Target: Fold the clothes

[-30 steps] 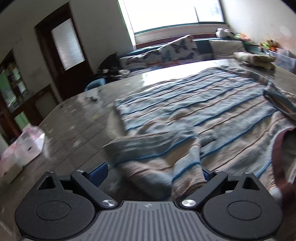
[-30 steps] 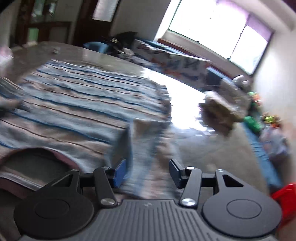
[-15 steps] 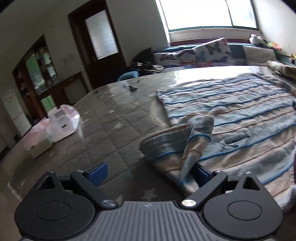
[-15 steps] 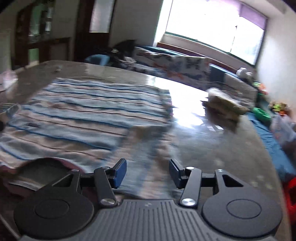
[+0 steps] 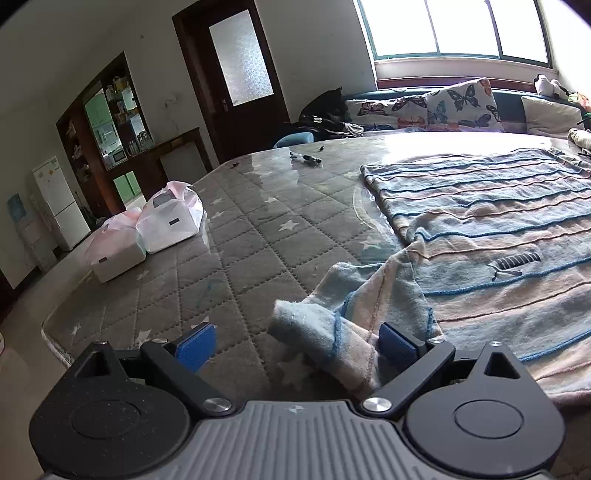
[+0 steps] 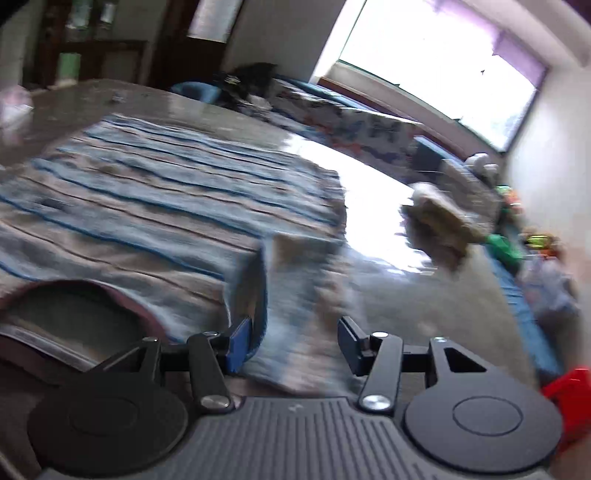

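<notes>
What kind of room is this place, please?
Most likely a living room in a home: a sofa with butterfly cushions under a wide window, a white fridge by a cabinet, and a striped sweater on a quilted table.

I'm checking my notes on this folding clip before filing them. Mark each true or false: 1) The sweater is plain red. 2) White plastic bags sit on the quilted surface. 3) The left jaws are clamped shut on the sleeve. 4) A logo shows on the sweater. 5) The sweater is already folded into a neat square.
1) False: the sweater is striped blue and beige.
2) True: the white bags sit on the quilted surface.
3) False: the left gripper stands open; the sleeve lies beside one pad.
4) True: the logo shows.
5) False: it lies spread out.
</notes>
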Demonstrator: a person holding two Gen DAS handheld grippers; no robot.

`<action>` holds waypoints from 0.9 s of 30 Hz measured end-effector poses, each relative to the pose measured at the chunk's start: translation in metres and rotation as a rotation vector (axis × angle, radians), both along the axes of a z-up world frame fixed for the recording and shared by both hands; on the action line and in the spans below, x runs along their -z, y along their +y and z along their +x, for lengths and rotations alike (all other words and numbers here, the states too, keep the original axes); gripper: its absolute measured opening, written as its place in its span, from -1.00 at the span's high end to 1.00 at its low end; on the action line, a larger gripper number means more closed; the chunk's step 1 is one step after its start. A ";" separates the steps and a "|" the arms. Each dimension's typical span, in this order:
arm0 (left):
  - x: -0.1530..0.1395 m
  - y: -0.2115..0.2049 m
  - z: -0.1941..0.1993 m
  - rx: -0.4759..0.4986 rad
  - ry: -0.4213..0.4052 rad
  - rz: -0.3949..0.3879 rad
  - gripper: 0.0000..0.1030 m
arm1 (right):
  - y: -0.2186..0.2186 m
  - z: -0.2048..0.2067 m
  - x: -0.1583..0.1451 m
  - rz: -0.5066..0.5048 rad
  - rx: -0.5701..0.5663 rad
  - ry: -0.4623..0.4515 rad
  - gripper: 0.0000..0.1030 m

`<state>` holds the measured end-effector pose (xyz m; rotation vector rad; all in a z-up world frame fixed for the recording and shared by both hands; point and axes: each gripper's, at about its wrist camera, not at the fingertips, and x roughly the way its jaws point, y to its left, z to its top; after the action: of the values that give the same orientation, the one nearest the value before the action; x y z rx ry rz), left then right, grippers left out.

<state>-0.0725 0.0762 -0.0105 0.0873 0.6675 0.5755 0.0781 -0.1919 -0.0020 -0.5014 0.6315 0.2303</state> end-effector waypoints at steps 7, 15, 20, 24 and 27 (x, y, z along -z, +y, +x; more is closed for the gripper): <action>0.000 0.003 -0.001 -0.003 0.000 0.001 -0.94 | -0.039 0.010 -0.007 -0.053 0.118 -0.066 0.01; 0.001 0.012 0.002 -0.029 0.005 0.025 -0.95 | -0.110 0.044 -0.003 -0.030 0.388 -0.070 0.01; 0.003 0.012 0.005 -0.032 0.008 0.047 -0.95 | -0.106 0.026 -0.022 0.086 0.322 -0.128 0.00; 0.005 0.017 0.007 -0.044 0.010 0.061 -0.95 | -0.084 0.028 -0.029 0.103 0.238 -0.173 -0.01; 0.005 0.019 0.008 -0.040 0.009 0.072 -0.95 | -0.070 0.043 -0.021 0.196 0.135 -0.057 0.00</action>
<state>-0.0641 0.0948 -0.0159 0.1440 0.6583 0.6381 0.1207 -0.2617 0.0195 -0.2744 0.5784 0.1474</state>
